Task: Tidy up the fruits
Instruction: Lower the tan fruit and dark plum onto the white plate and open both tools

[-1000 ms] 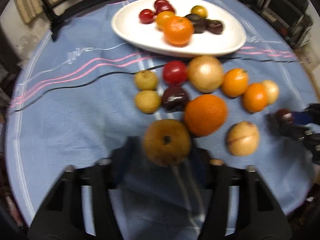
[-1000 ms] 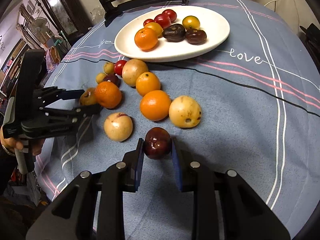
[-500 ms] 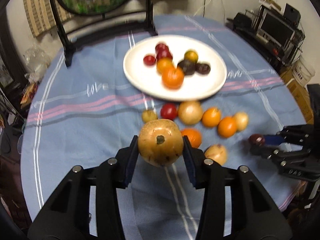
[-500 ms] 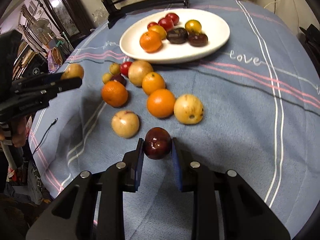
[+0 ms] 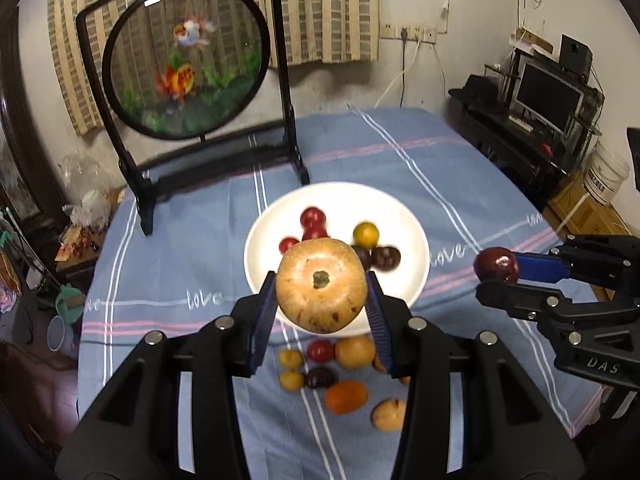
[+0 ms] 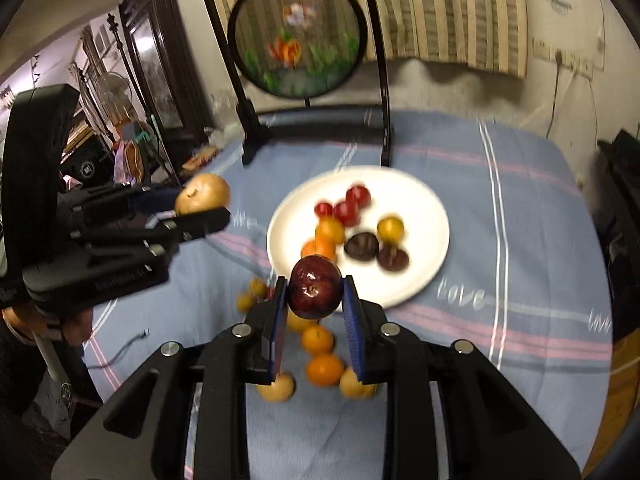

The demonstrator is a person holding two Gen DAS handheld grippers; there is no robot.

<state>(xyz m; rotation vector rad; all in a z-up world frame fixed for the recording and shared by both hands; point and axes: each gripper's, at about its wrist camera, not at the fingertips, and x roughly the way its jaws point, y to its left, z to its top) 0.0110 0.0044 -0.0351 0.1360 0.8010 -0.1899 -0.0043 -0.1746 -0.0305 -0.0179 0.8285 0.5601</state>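
My left gripper [image 5: 321,312] is shut on a speckled brown-yellow fruit [image 5: 321,288] and holds it high above the near rim of the white plate [image 5: 412,236]. My right gripper [image 6: 314,308] is shut on a dark red plum [image 6: 315,293], also lifted above the table near the plate [image 6: 424,208]. The plate holds several small red, orange, yellow and dark fruits. Several loose fruits, among them an orange [image 5: 346,397] and a yellow one [image 6: 276,388], lie on the blue cloth below the grippers. The right gripper shows in the left wrist view [image 5: 498,276]; the left gripper shows in the right wrist view [image 6: 208,208].
A round fish-picture screen on a black stand [image 5: 184,60] stands at the far edge of the blue striped tablecloth [image 5: 160,248]. Furniture and a monitor [image 5: 548,96] are at the right, clutter on the floor at the left.
Both grippers have risen high above the table with their fruits and tilted up, so the room now shows. The left gripper closed on the brown-yellow fruit a second ago.
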